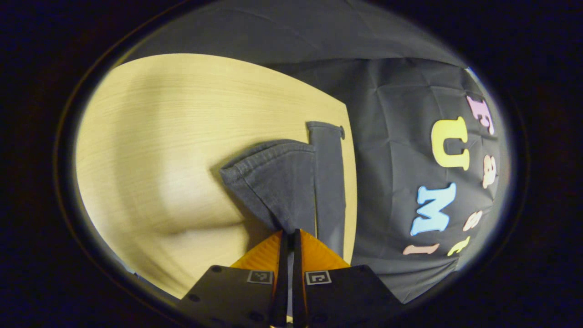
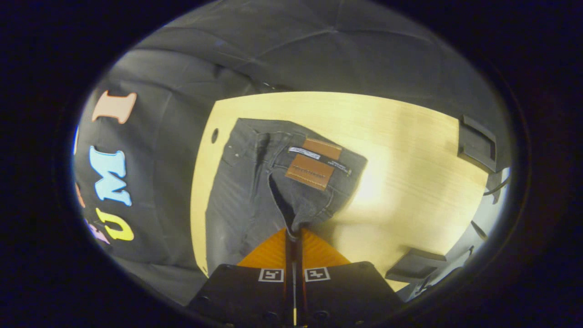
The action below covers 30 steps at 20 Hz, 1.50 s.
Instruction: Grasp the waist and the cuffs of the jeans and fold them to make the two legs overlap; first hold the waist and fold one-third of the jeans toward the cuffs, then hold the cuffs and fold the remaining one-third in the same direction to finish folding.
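Dark grey jeans point(image 2: 246, 182) lie on a pale wooden table point(image 2: 410, 150), close to the table edge that runs along the booth's black cloth wall point(image 2: 155, 150). In the left gripper view, the left gripper point(image 1: 288, 233) has its two fingers pressed together on a pinch of denim at the cuff end; one hemmed cuff point(image 1: 268, 171) is lifted and drawn across toward the other leg point(image 1: 330, 182), which lies flat and straight along the table edge. In the right gripper view, the right gripper point(image 2: 294, 232) has its fingers likewise closed on a fold of cloth at the waist point(image 2: 296, 155), where a brown leather patch point(image 2: 314, 165) sits on the waistband, raised and turned over the rest of the trousers. Dark clamp-like fixtures point(image 2: 476, 141) stand at the far edge of the table, well apart from the jeans. The task appears to be in its first stage: both ends are gripped and one leg is being brought over the other, but the legs do not yet lie fully matched. Both thirds folds, first from the waist and then from the cuffs, seem not yet begun.
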{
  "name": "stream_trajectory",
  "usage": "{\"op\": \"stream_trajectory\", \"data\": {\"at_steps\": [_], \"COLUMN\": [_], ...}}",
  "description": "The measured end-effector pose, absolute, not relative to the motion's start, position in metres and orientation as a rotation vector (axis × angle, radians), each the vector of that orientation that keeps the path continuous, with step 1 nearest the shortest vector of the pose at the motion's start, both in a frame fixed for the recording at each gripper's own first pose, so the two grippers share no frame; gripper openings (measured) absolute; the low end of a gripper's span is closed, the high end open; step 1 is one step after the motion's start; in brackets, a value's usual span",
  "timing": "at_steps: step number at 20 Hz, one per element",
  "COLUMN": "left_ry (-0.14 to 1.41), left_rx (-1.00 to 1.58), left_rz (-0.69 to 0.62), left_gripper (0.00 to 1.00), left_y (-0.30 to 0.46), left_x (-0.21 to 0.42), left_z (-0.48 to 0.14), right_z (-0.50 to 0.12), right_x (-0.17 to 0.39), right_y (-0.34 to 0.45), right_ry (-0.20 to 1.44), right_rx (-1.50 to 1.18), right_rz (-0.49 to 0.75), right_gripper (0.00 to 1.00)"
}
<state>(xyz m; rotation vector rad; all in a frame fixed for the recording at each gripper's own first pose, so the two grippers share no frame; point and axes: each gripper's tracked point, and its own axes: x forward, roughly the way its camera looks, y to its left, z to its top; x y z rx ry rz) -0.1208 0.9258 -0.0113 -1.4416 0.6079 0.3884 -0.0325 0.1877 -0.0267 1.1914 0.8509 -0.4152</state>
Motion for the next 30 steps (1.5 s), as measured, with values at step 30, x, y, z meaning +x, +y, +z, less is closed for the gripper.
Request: {"op": "stream_trajectory", "data": {"at_steps": [30], "left_ry": [0.517], "left_rx": [-1.084], "left_rz": [0.402], "left_gripper": [0.12], "left_y": [0.948], "left_x": [0.204], "left_z": [0.005], "right_z": [-0.038], "right_x": [0.256], "right_y": [0.198], "right_ry": [0.720], "right_rx": [1.332], "right_rz": [-0.276], "right_gripper": [0.06]}}
